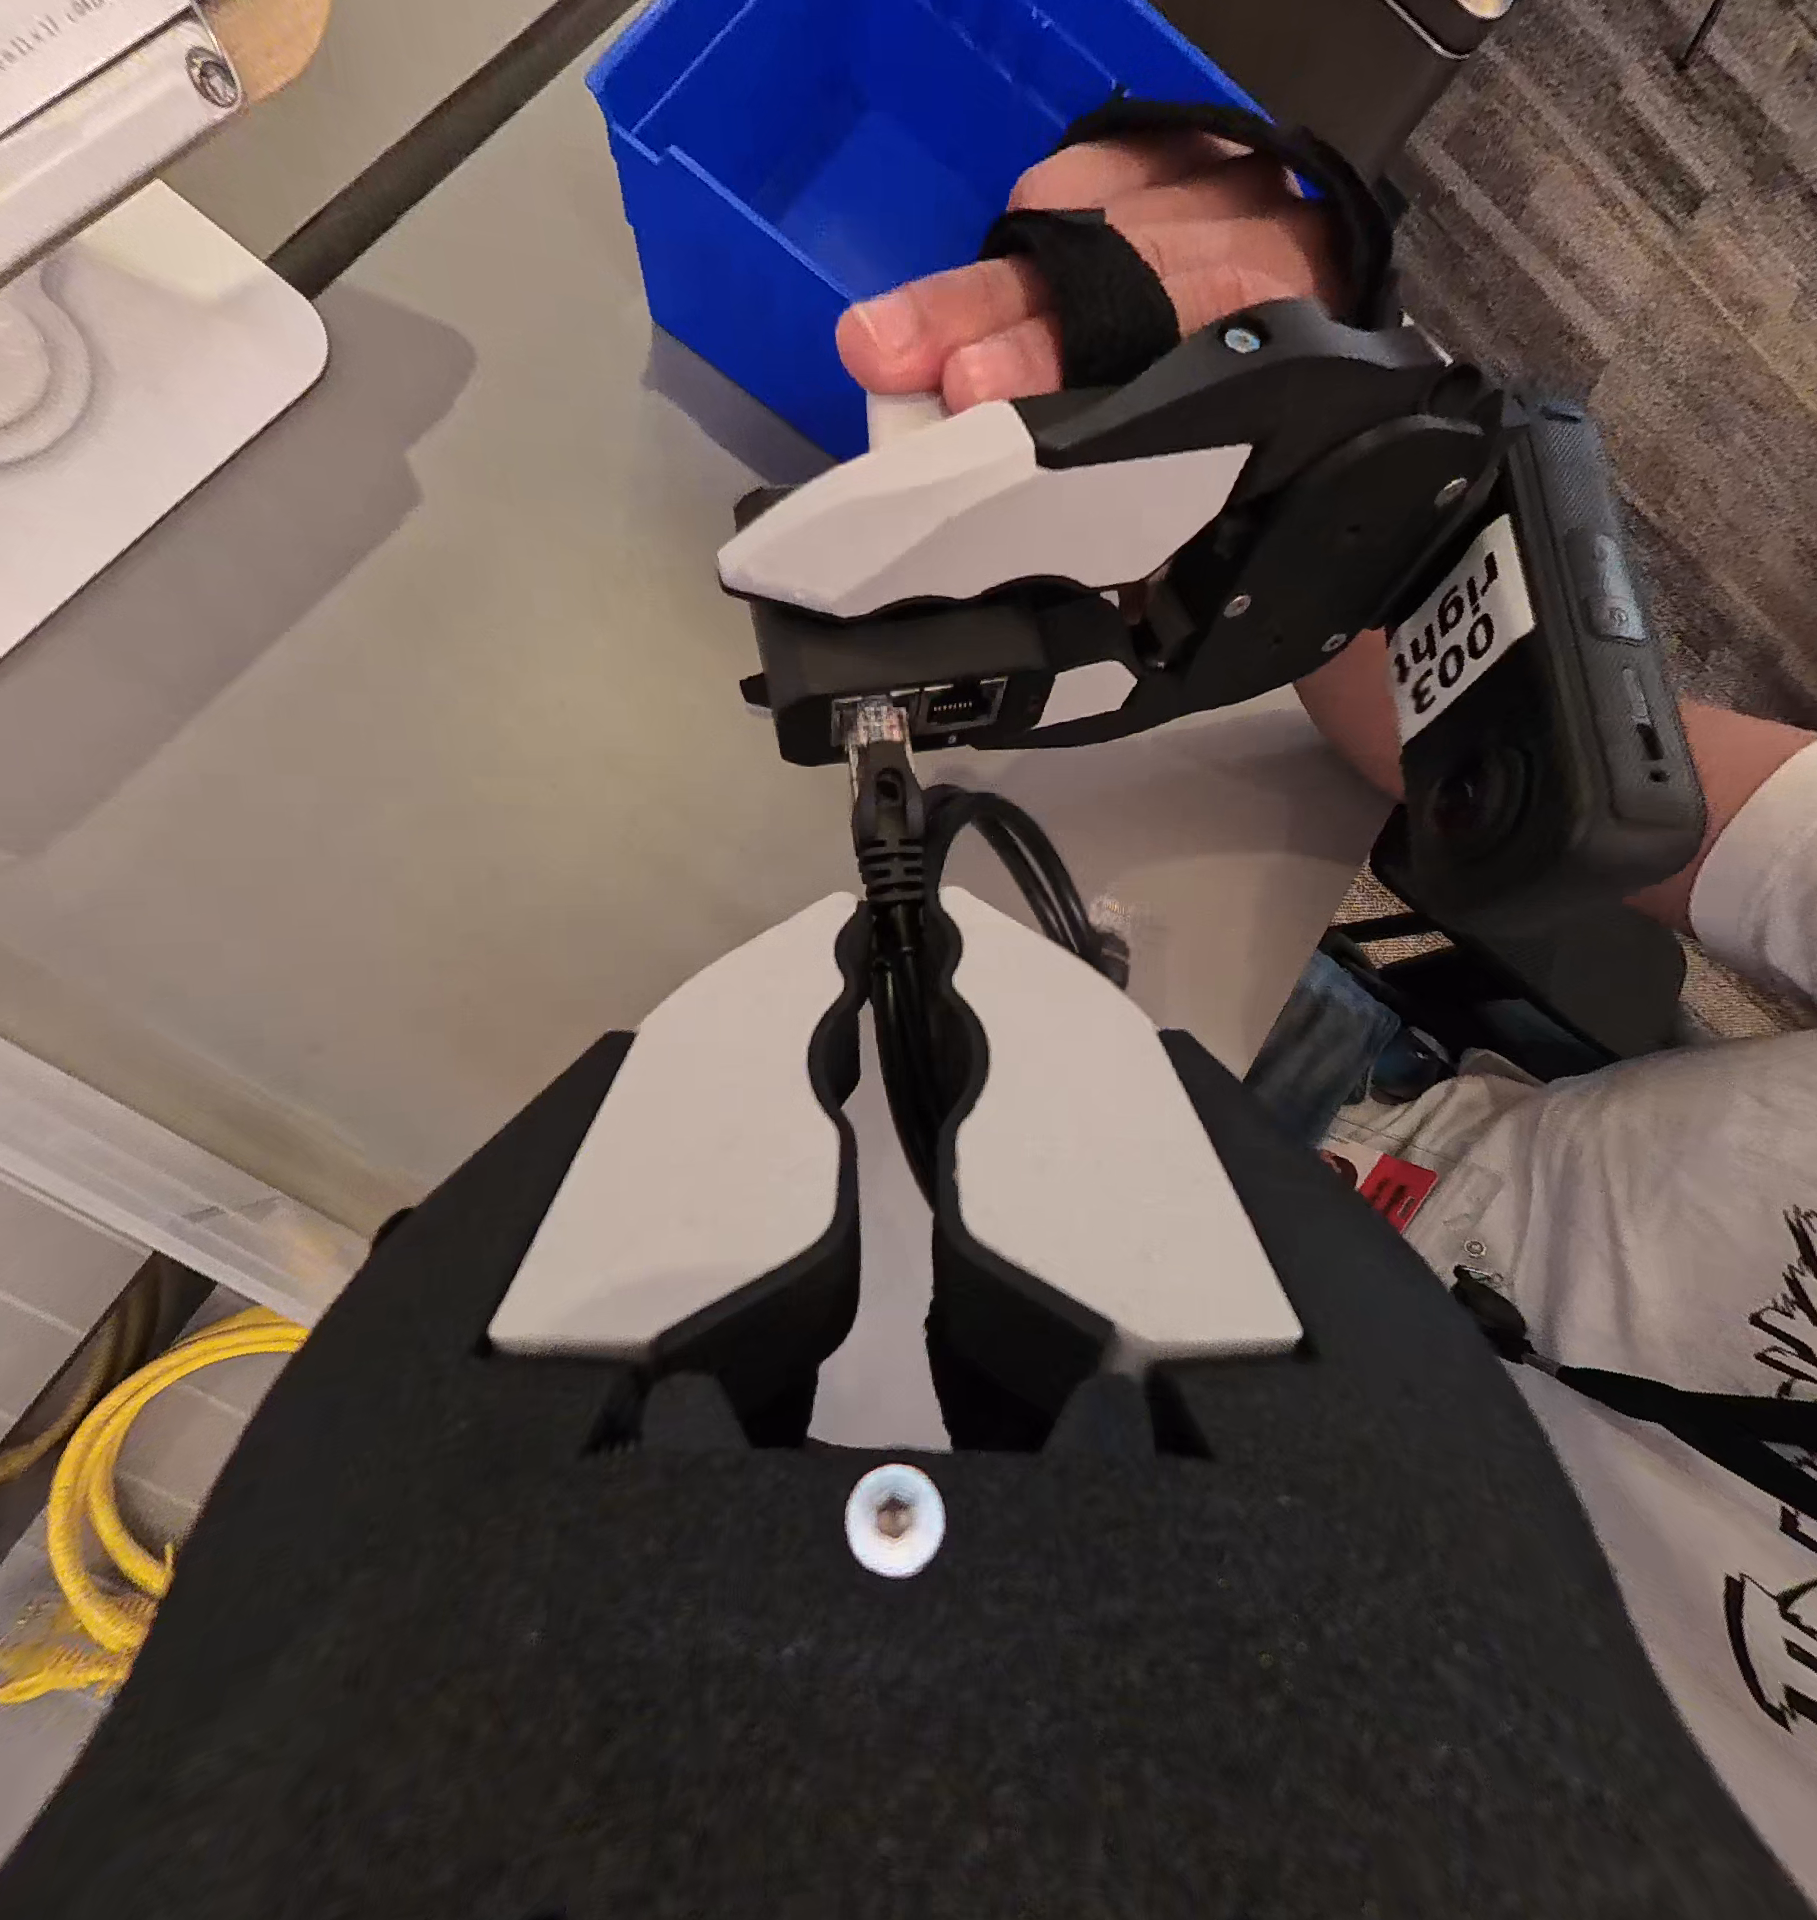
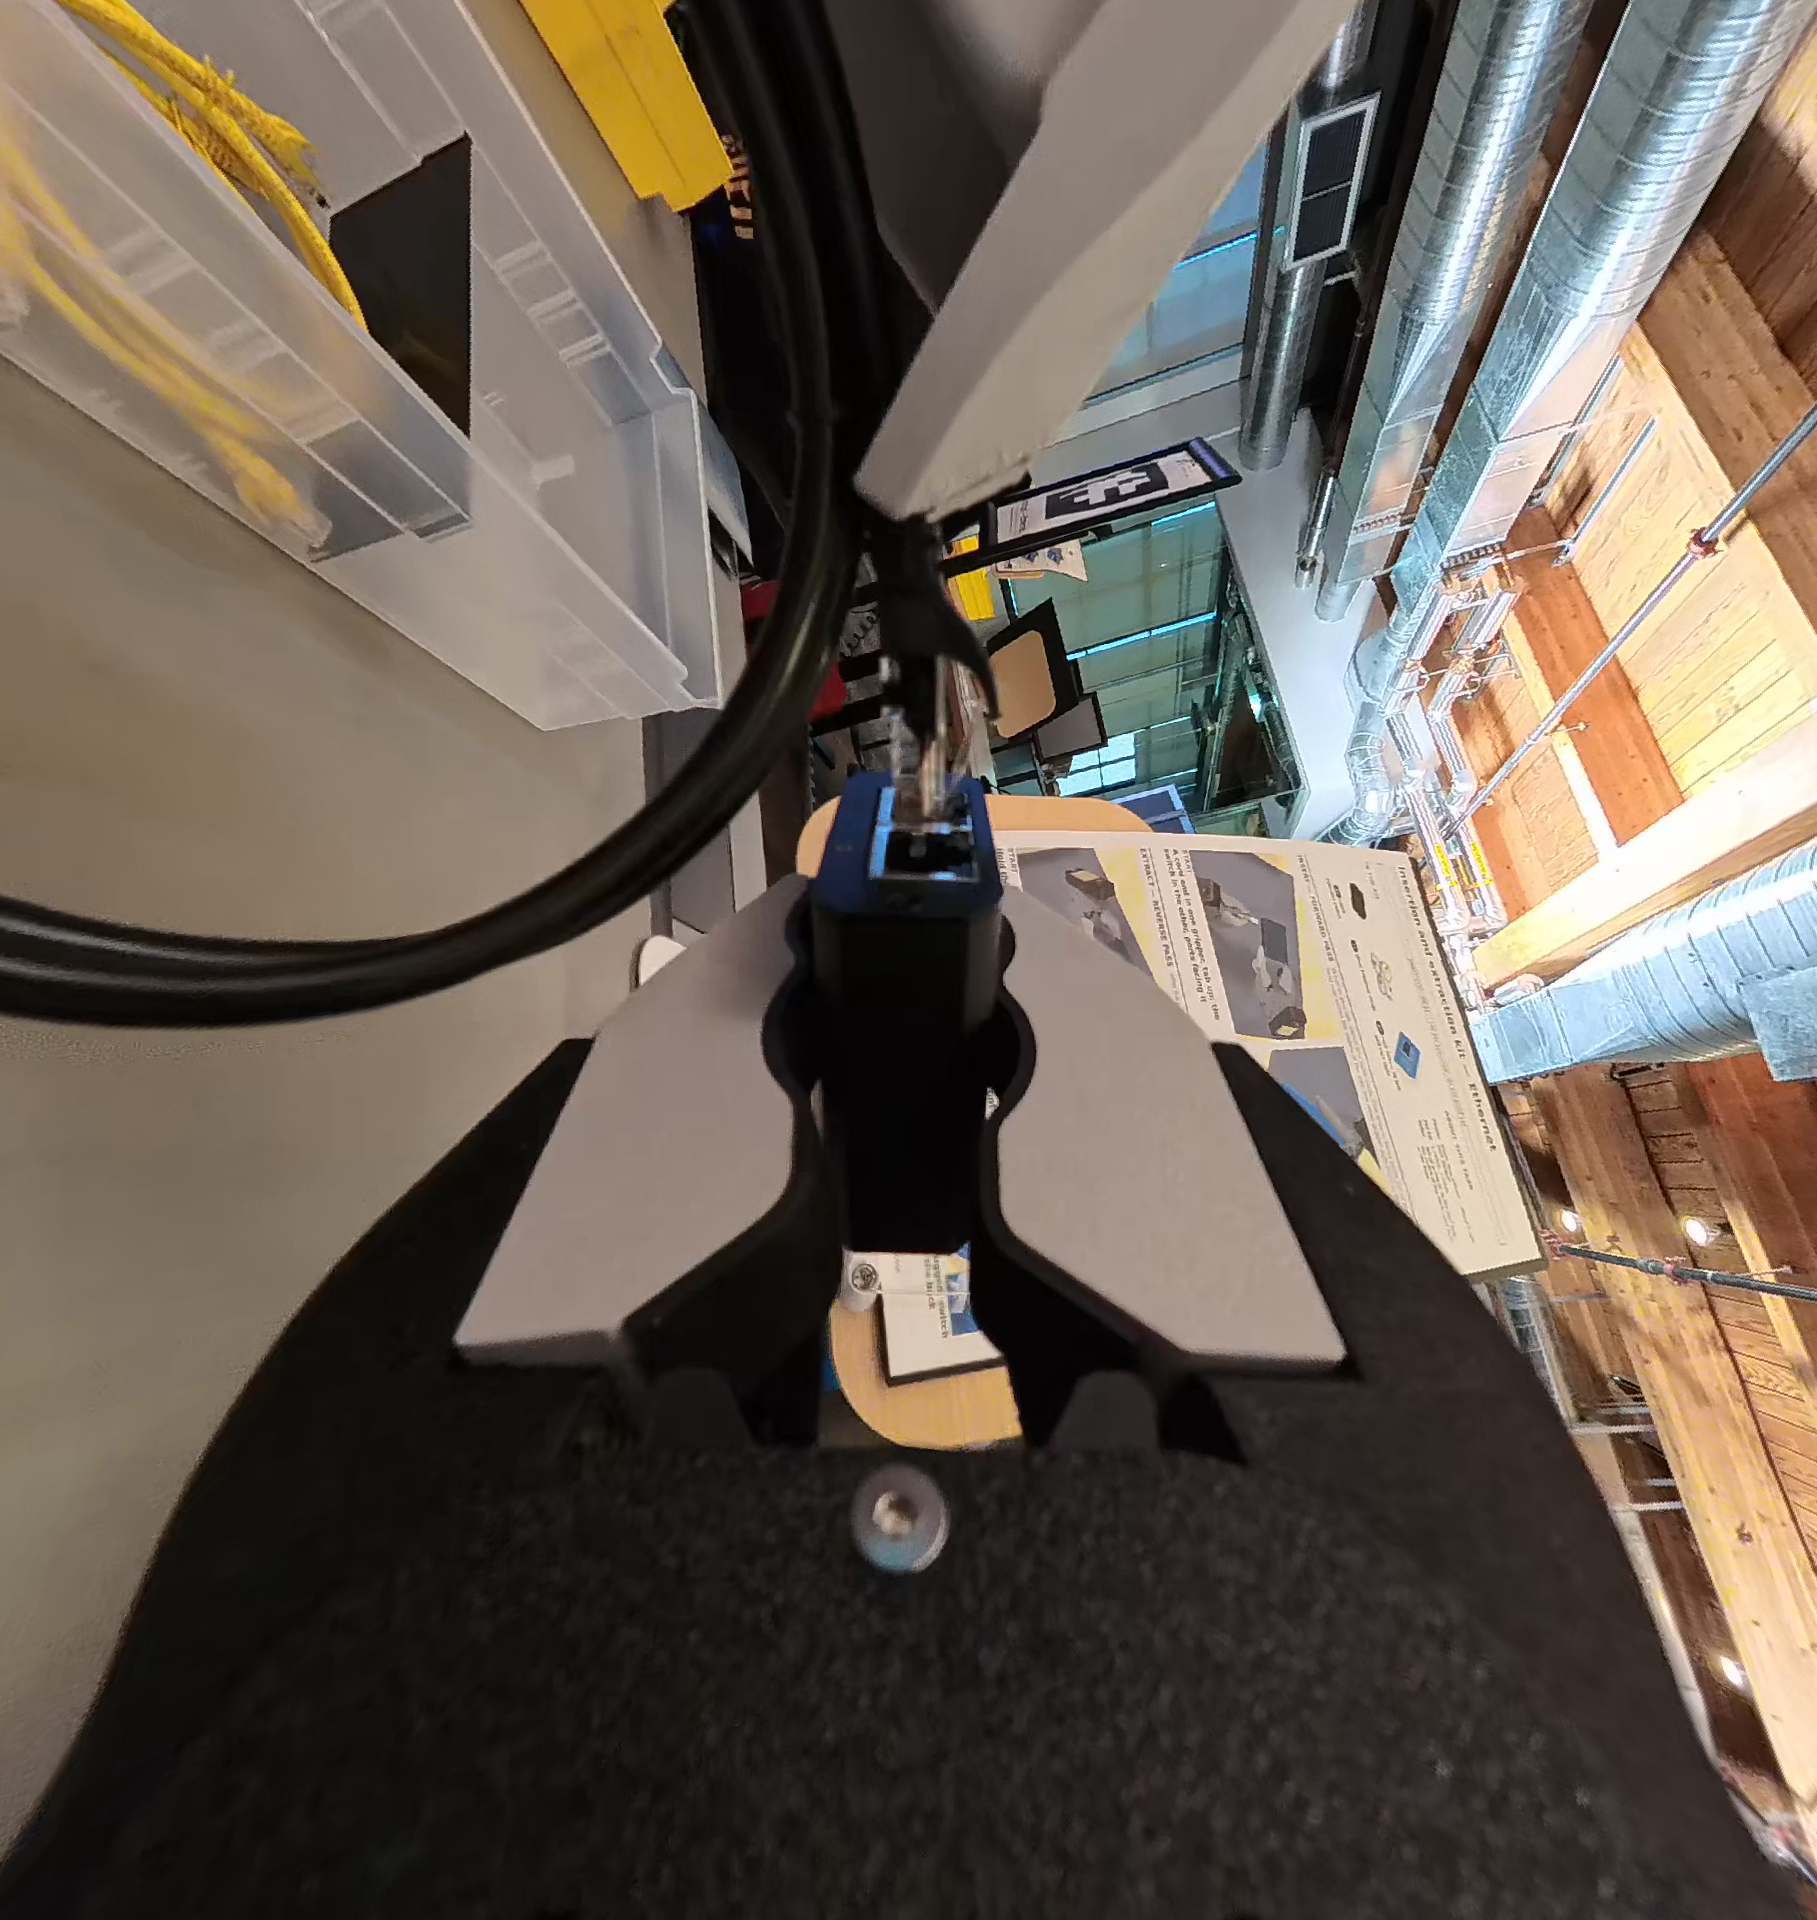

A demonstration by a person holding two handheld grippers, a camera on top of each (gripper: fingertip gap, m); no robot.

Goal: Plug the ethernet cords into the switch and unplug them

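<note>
My left tongs (image 1: 899,914) were clamped on the black ethernet cord (image 1: 888,831) just behind its clear plug (image 1: 871,727), whose tip sat in the leftmost port of the black switch (image 1: 904,665), which my right tongs (image 2: 904,935) squeezed between their pads.

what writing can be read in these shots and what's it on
I do not copy writing out; these things bear it.
White sticker, right side of left wrist view: legible.
Printed sheet, right wrist view: headings legible, rest too small.
White box, left wrist view: blurred.
</note>
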